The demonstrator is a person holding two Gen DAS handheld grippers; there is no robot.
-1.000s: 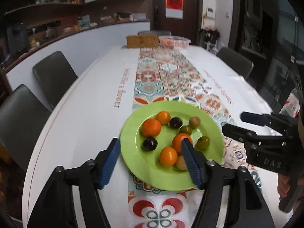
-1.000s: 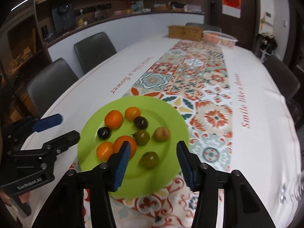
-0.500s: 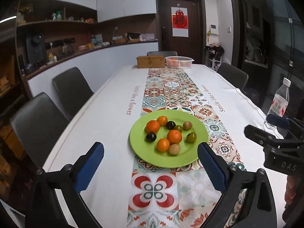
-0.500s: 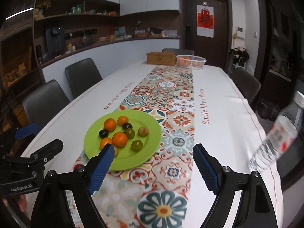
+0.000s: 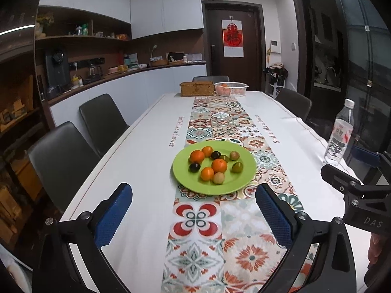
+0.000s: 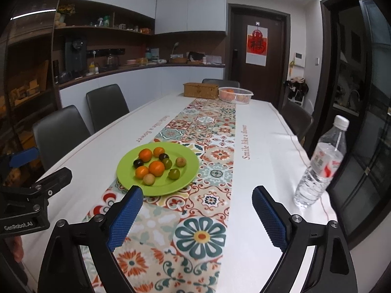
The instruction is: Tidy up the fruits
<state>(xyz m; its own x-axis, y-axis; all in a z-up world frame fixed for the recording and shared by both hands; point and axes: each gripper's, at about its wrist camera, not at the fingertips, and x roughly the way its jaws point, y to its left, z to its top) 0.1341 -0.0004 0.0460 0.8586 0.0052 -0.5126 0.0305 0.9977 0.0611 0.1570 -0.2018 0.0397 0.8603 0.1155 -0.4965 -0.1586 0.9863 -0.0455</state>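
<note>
Fruit sits piled on the green plate (image 5: 244, 174); left hand-held gripper (image 5: 194, 211) and right hand-held gripper (image 6: 197, 213) hover wide open, both empty.

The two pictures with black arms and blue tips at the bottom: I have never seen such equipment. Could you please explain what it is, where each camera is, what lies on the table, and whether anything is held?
There is no robot. A person holds a hand-held gripper in each hand, and each gripper carries a wide-angle camera looking forward along its two blue-padded fingers.

One picture is from the left gripper; the right gripper shows at its right edge. The other picture is from the right gripper, with the left one at its left edge. Both are open and hold nothing.

On the table's patterned runner sits a green plate with nine small round fruits: orange, dark, green and tan. A water bottle stands near the right edge. At the far end are a woven box and a white basket with orange fruit.
</note>
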